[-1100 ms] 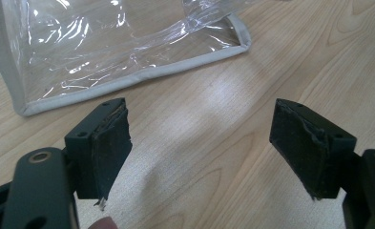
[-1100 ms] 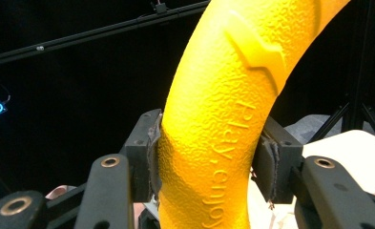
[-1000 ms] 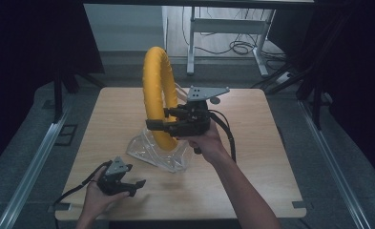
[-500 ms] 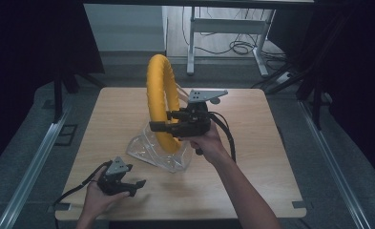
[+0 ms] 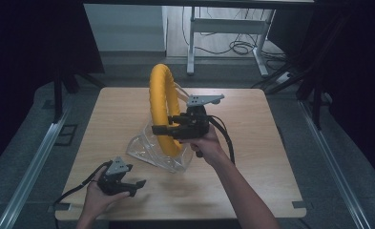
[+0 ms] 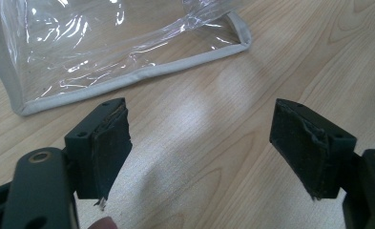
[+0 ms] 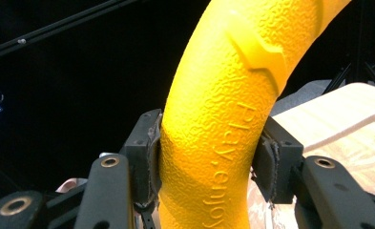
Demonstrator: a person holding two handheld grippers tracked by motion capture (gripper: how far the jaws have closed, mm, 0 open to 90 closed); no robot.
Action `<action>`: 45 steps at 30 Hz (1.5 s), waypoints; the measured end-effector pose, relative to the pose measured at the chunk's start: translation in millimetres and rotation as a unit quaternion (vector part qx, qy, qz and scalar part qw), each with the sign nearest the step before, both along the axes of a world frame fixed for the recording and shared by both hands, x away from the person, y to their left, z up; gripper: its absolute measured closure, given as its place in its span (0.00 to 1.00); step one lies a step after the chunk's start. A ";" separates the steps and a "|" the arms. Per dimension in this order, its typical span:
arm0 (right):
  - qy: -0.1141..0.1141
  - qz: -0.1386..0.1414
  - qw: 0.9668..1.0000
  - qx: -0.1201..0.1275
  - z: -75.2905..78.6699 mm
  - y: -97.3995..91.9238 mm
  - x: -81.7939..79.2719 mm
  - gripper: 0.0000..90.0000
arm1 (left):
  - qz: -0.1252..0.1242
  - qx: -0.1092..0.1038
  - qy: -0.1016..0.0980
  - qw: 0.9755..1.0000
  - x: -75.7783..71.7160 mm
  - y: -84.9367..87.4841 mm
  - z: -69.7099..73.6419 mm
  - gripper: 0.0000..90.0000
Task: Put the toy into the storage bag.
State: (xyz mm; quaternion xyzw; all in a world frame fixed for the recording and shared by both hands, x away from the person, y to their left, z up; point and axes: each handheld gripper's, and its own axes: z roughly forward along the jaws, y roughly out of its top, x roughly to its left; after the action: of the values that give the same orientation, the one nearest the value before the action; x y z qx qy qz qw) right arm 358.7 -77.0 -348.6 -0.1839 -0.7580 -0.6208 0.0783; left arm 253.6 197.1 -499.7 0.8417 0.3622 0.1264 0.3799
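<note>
— What's the right hand-held gripper got there?

— A yellow ring, stood on edge over the middle of the desk. The jaws are clamped across its tube low on the near side, pads pressed in from both sides. Its bottom dips into the mouth of a clear plastic bag lying on the desk.

— Heavy, you think?

— I'd guess light. The skin is pebbled, with raised lettering, so it shouldn't slip, and it holds its round shape. The bag's the awkward one: thin, floppy, glossy. I'd take it by the grey piped edge.

— And the left hand-held gripper?

— Low at the near-left of the desk, jaws spread wide, holding nothing, pointed at the bag's corner.
</note>
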 end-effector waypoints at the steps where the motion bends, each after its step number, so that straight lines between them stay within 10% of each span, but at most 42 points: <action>1: -0.001 0.000 1.000 -0.002 -1.2 0.4 0.2 0.55 | 0.000 0.000 0.000 1.000 0.0 -0.1 0.0 0.24; 21: 0.047 -0.023 0.998 -0.017 -35.8 -4.7 16.4 0.52 | -0.003 0.004 0.001 1.000 0.2 -0.5 -0.6 0.24; 32: -0.010 -0.069 0.996 -0.050 -31.1 -8.5 6.3 0.39 | -0.002 0.004 0.002 1.000 0.2 -0.9 -1.0 0.24; 45: -0.045 -0.098 0.994 -0.031 -35.3 -46.4 -9.9 0.34 | -0.001 0.004 0.003 1.000 -0.5 -1.5 -1.5 0.24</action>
State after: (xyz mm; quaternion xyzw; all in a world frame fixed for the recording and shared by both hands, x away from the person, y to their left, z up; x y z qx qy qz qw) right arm 348.8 -123.3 -383.9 -0.2317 -0.7579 -0.6094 -0.0224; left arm 253.1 195.6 -501.2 0.8442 0.3618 0.1246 0.3755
